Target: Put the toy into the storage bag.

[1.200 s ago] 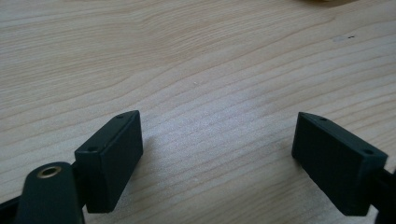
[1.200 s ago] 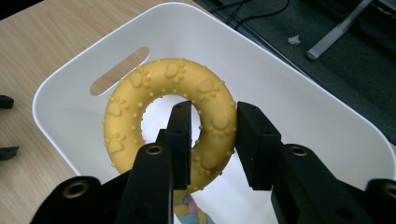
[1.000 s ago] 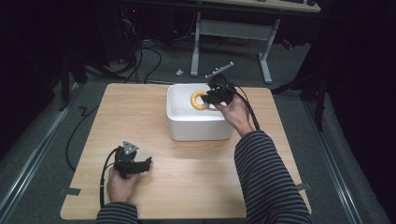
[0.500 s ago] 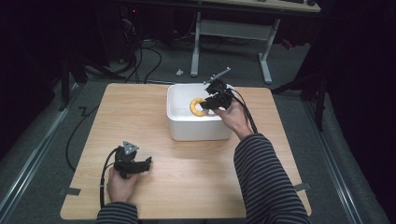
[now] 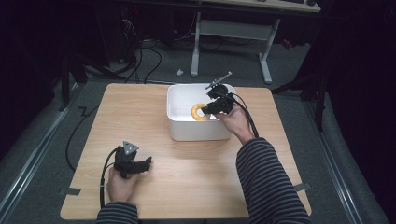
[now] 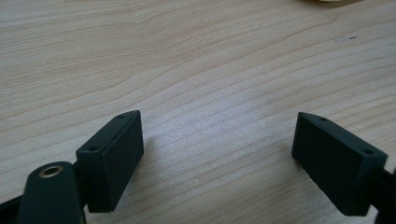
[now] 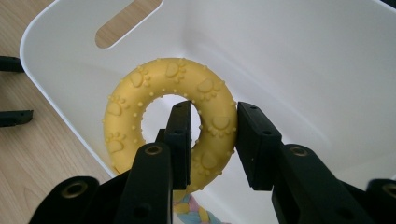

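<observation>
You are holding the yellow ring (image 7: 170,116) in your right claw (image 7: 214,140), the jaws clamping one side of it, one inside the hole and one outside, so the ring is hanging inside the white tub (image 5: 180,123), near its far right corner. Your left claw (image 6: 219,154) is resting wide and empty on the bench (image 5: 140,107), well apart from the tub on its near left, so the right hand is the one doing the carrying.

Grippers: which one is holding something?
The right gripper, over the white bin: its jaws are shut on the yellow ring. The left gripper sits open on the table with bare wood between its jaws.
</observation>
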{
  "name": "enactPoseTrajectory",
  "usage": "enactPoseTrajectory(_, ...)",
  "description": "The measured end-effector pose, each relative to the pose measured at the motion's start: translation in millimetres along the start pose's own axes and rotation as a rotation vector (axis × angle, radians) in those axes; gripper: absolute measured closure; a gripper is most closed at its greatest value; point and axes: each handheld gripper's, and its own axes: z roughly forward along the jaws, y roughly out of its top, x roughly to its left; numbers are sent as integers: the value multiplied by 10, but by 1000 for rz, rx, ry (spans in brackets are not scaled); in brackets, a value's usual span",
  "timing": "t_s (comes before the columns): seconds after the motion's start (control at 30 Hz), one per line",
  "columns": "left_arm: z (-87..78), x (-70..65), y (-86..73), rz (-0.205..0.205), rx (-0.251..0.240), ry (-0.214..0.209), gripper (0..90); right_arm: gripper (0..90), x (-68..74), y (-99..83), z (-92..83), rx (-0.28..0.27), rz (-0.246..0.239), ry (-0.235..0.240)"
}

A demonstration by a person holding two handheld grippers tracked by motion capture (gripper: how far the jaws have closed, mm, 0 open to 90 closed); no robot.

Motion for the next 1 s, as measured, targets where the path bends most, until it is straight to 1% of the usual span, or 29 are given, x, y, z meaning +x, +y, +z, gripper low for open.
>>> enactPoseTrajectory(0.03, 0, 0, 0, 0, 0, 0, 168, 677, 5, 1, 0, 2, -5, -3)
enactPoseTrajectory(0.27, 0, 0, 0, 0, 0, 0, 168, 675, -7, 2, 20, 13, 15, 5)
enactPoseTrajectory(0.37, 0, 0, 0, 0, 0, 0, 169, 671, -9, 1, 26, 10, 14, 11)
enactPoseTrajectory(0.53, 0, 2, 1, -1, -1, -1, 172, 634, -5, 3, 18, 0, 30, 36)
enactPoseTrajectory(0.57, 1, 2, 1, -2, -1, -1, 172, 617, 0, 3, 14, -1, 26, 31)
enactPoseTrajectory(0.6, 1, 2, 1, -2, -2, 0, 172, 587, 4, 2, 6, -6, 19, 28)
enactPoseTrajectory(0.67, 1, 2, 1, -2, -1, 0, 174, 556, 9, -1, -24, -15, 13, 15)
enactPoseTrajectory(0.8, 1, 2, 1, -1, -1, 0, 175, 533, 2, -48, -120, -56, 20, 11)
enactPoseTrajectory(1.0, 1, 4, 2, -3, -1, -1, 177, 507, -35, -162, -251, -90, 28, -14)
